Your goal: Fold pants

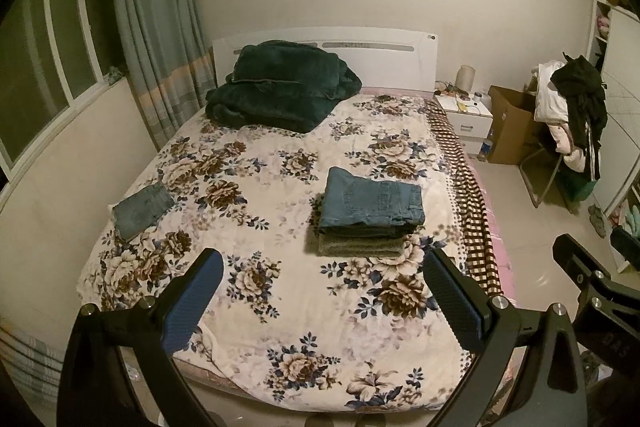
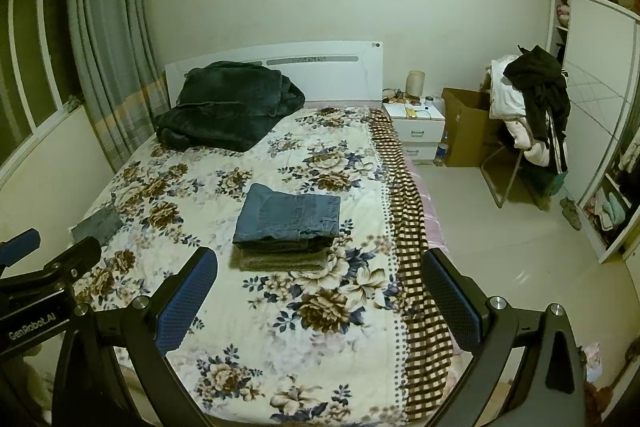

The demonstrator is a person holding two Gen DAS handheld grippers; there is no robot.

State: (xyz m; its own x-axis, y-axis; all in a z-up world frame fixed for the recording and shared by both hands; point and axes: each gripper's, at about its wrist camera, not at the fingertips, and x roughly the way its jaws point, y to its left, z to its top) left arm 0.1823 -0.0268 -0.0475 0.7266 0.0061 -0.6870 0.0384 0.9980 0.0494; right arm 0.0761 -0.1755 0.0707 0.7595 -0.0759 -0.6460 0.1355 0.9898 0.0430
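Right wrist view shows "GenRobot.AI" printed on the left gripper [image 2: 24,247]. Both it and the right gripper [image 2: 320,291] are spread wide, holding nothing. Folded jeans [image 2: 290,213] lie stacked on the floral bed [image 2: 320,327] ahead of both.

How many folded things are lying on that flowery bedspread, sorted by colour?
Blue denim: 2, the folded jeans on top of the stack and the small folded denim piece near the window side.
Olive-grey: 1, the folded garment under the jeans.
Dark green: 1, the plush blanket pile by the headboard.
Total: 4
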